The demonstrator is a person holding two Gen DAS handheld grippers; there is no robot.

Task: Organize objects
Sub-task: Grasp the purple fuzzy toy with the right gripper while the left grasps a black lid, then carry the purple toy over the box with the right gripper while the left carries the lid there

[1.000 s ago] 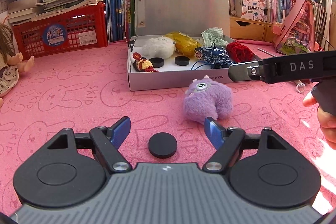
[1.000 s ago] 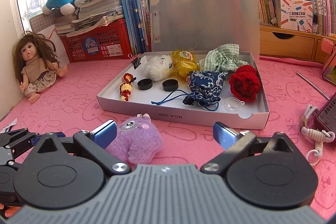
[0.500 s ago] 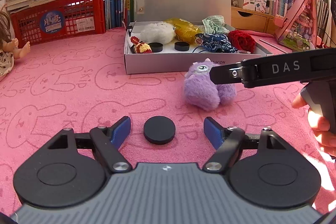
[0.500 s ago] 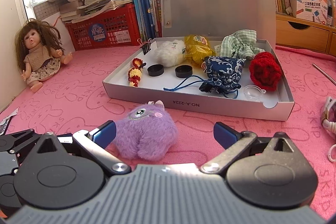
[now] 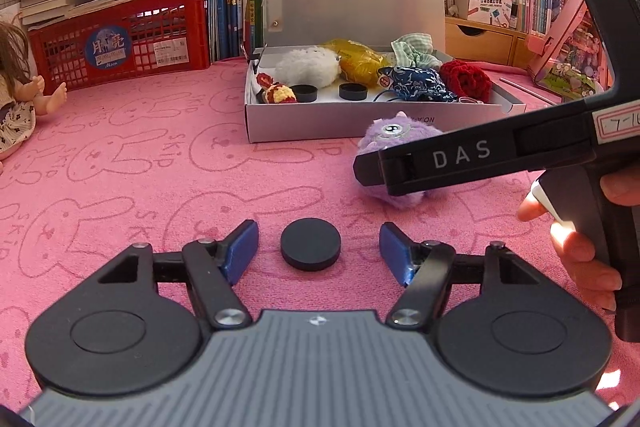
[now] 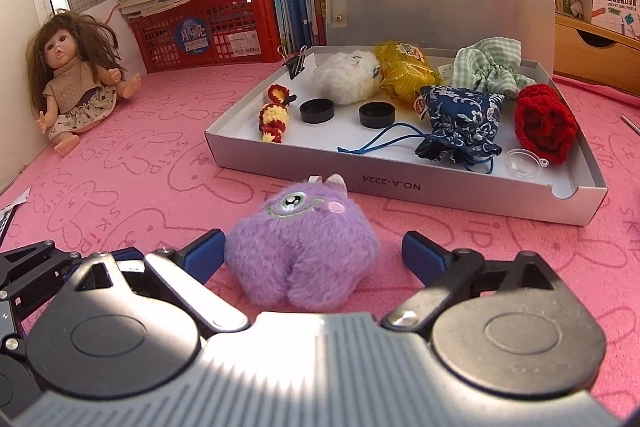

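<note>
Purple fur fills the gap of the right gripper (image 6: 310, 251): the plush (image 6: 304, 255) lies dead ahead between its wide-open, empty jaws, left finger touching or nearly so, right one apart. The plush's face points toward the box (image 6: 400, 183) just beyond. The left gripper (image 5: 316, 251), equally spread and empty, brackets a black cap (image 5: 310, 243), untouched, well short of the box. Both rest on a pink cloth (image 5: 120, 187) before crowded bookshelves.

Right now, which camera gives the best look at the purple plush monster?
Right wrist: the purple plush monster sits whole and close between the open right gripper. In the left wrist view, the right gripper's body covers its lower half.
</note>
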